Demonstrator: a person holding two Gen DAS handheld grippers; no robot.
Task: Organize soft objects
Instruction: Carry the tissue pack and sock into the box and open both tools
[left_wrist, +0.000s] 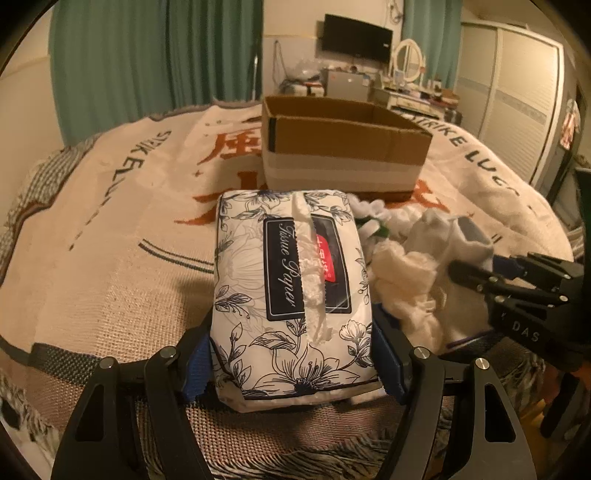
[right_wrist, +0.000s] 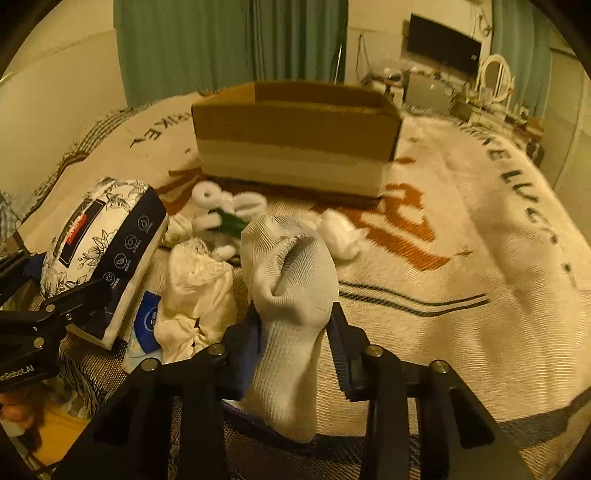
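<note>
White sock (right_wrist: 291, 295) is pinched in the right gripper (right_wrist: 295, 343), its toe cut off below, while the left gripper (left_wrist: 291, 365) clamps the tissue pack (left_wrist: 291, 288).

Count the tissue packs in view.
1: the tissue pack, clamped in the left gripper beside the sock held by the right gripper. The pile may hide others.

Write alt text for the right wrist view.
The right gripper clamps a white ribbed sock above a cream printed blanket. An open brown cardboard box sits beyond; at left, the left gripper holds a floral tissue pack.
</note>
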